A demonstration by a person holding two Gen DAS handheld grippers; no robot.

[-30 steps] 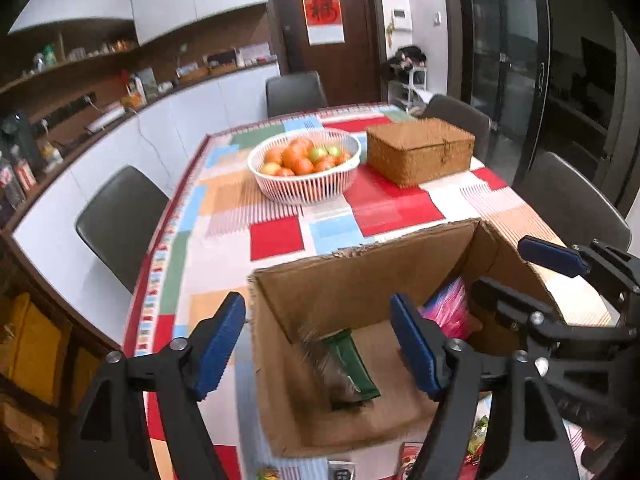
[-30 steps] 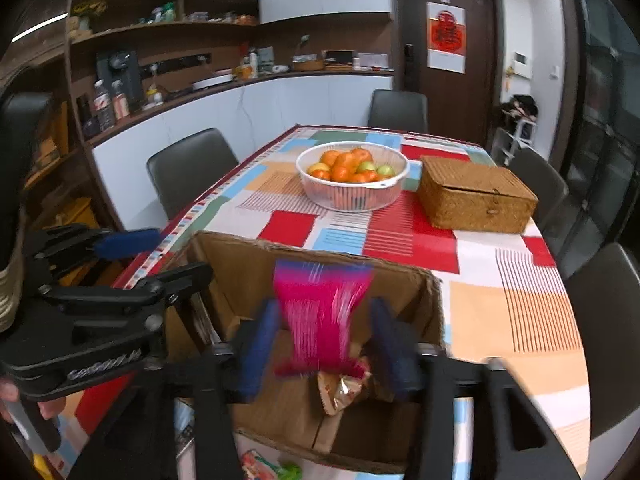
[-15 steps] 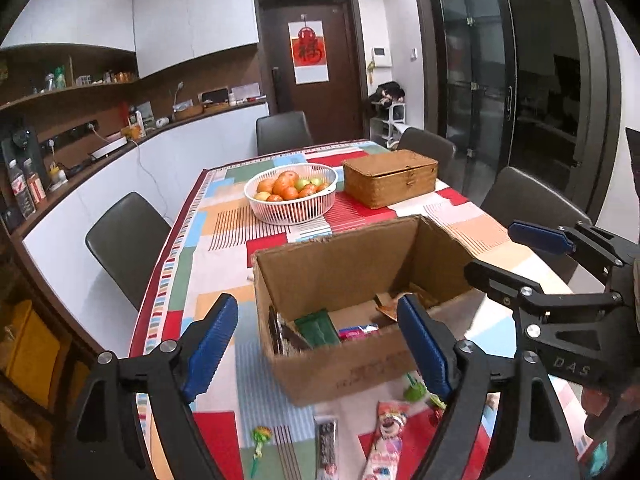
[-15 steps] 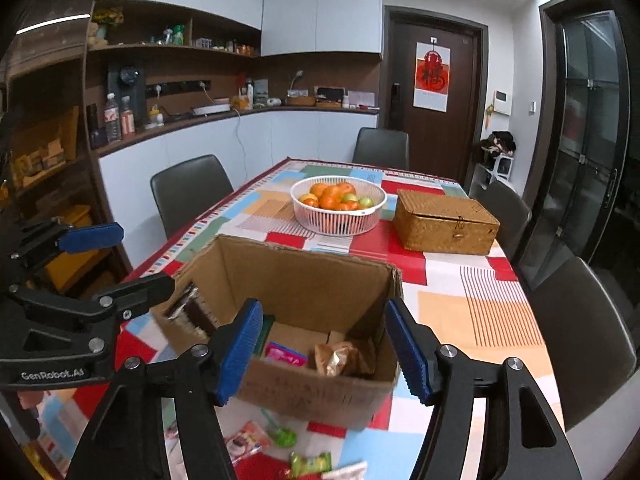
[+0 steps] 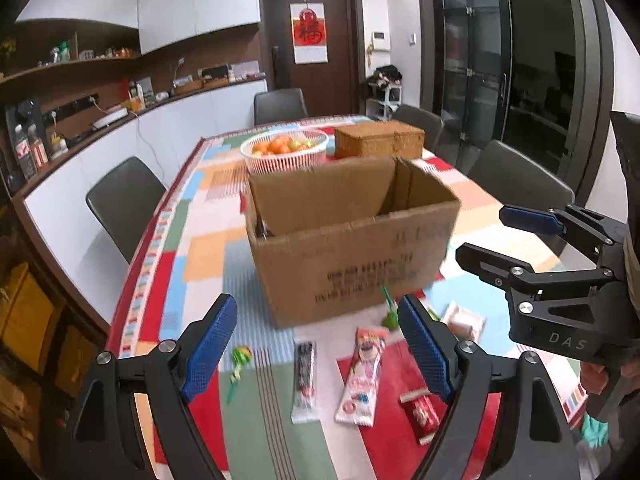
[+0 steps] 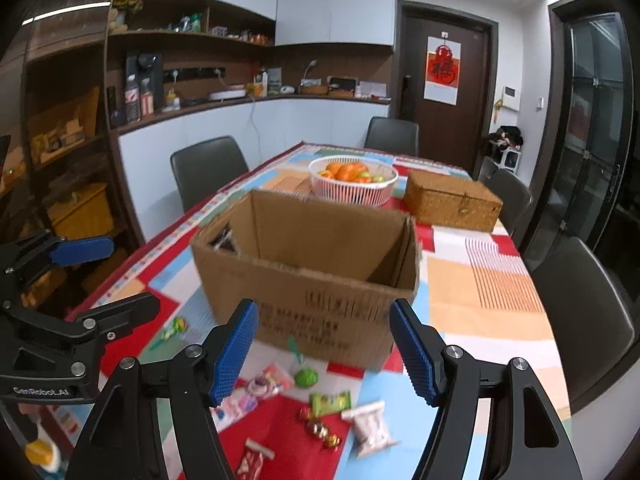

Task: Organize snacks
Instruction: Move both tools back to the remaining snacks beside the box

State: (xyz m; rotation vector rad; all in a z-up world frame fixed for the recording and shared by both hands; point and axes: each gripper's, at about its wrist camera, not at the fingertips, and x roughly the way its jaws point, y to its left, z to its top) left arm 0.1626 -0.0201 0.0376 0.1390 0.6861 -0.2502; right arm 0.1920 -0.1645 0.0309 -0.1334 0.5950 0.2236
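An open cardboard box [image 5: 352, 248] [image 6: 320, 276] stands on the patchwork tablecloth, with a dark packet leaning in its left corner. Loose snacks lie in front of it: a dark bar [image 5: 304, 376], a pink-white packet [image 5: 362, 376], a red packet [image 5: 420, 412], a green lollipop [image 5: 240, 360], a green packet [image 6: 330, 402] and a white packet [image 6: 370, 428]. My left gripper [image 5: 316, 340] hovers open above the snacks with nothing between its fingers. My right gripper [image 6: 324, 344] is beside it, jaws opening and empty. Each gripper shows in the other's view: right gripper [image 5: 496, 236], left gripper [image 6: 108, 280].
Behind the box are a white basket of fruit [image 5: 284, 152] [image 6: 352, 180] and a wicker box [image 5: 378, 138] [image 6: 452, 200]. Dark chairs [image 5: 124, 200] [image 6: 580, 300] line both long sides of the table. A counter and shelves run along the left wall.
Both grippers have pulled back from over the box toward the near table edge. A pink packet and a dark one that were at the jaws now lie in the box. Both jaws stand wider.
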